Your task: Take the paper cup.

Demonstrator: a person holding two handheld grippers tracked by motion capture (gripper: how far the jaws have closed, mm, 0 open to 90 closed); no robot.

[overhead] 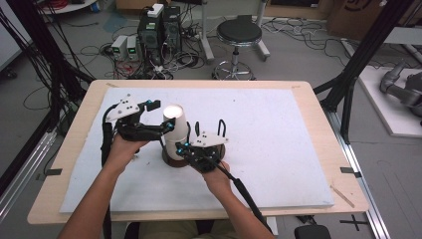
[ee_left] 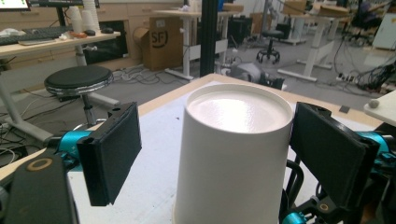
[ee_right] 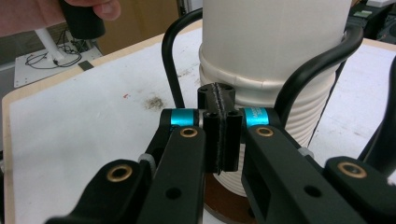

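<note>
An upturned white paper cup (overhead: 174, 130) is seen standing on a stack of ribbed white cups (ee_right: 299, 121), itself set on a round brown coaster (overhead: 171, 160) at about 9 o'clock from the middle of the white mat (overhead: 278, 139) covering the desk (overhead: 79, 149).

In the left gripper view, the cup's flat base (ee_left: 239, 108) is shown facing up, with the left gripper (overhead: 158, 115) placed around its upper part: its fingers (ee_left: 112, 151) are held apart, one at 9 o'clock and one at 3 o'clock of the cup, a clear gap visible on the 9 o'clock side; whether the other pad touches the wall cannot be told.

The ribbed cups under the rolled rim are revealed by the right gripper view, not by the high view. There the right gripper (ee_right: 219, 133) is shown with its fingers pressed together on nothing, just in front of the stack's lower part, and the left hand (ee_right: 56, 14) is cut off at 11 o'clock.

From the high view, the right gripper is placed at 5 o'clock of the cup, by the coaster, and the left at 10 o'clock. Whether the right fingers touch the stack is hard to make out. The coaster is largely hidden by the gripper bodies. A black stool (overhead: 239, 35) is seen on the floor at 12 o'clock, beyond the desk.
</note>
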